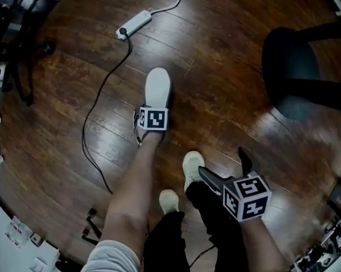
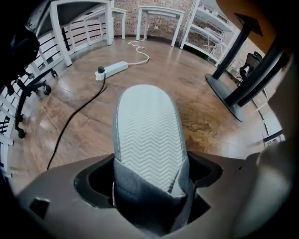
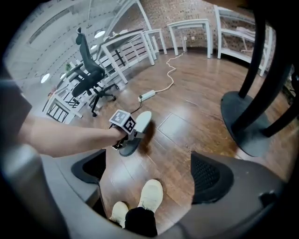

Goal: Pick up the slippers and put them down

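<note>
Clamping zigzag-soled slipper (image 2: 148, 135): left tongs (image 2: 149, 200), square-marker cube (image 1: 153, 118) atop.

Bare floor (image 1: 212, 63) lies ahead between the black cable (image 1: 86, 122) and the dark base (image 1: 289, 65).

Between the left gripper's (image 2: 149, 184) grey fingers (image 2: 60, 189), the slipper (image 2: 148, 135) shows a pale grey-white sole ribbed in zigzags and a darker grey upper. Beyond the fingertips lie brown wood floor (image 2: 201, 116), a black cable (image 2: 70, 120) and a white power strip (image 2: 113, 69). Between the right gripper's (image 3: 149, 172) fingers (image 3: 210, 175) are cream shoes (image 3: 150, 195) and black trousers (image 3: 140, 221).
</note>
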